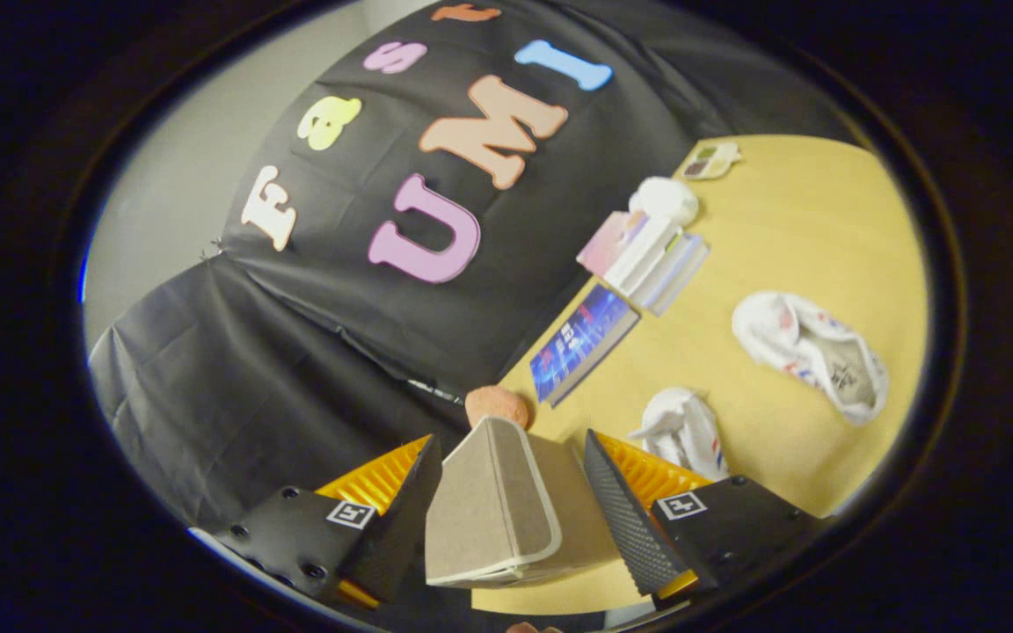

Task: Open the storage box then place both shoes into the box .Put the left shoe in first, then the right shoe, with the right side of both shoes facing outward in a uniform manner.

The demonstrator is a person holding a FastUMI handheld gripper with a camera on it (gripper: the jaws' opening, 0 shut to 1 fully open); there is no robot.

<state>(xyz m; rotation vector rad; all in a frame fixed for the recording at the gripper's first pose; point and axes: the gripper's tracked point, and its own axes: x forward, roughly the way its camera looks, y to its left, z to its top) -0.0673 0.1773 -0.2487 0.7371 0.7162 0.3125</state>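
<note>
Little can be read here. Each of the two fingers of the gripper (506,519) carries a small white square tag with a black coded mark, no letters or numbers. The blue book (584,341) lying on the yellow table (805,220) has pale lettering on its cover, too small and skewed to make out. The white shoe (810,352) bears red and blue marks, unreadable

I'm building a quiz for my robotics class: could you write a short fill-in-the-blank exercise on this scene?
1. The gripper grips a ___ lid between its two fingers.
2. ___ white shoes lie on the yellow table.
3. Just beyond the lid sits a small ball coloured ___.
Missing words: beige; two; orange.
</note>
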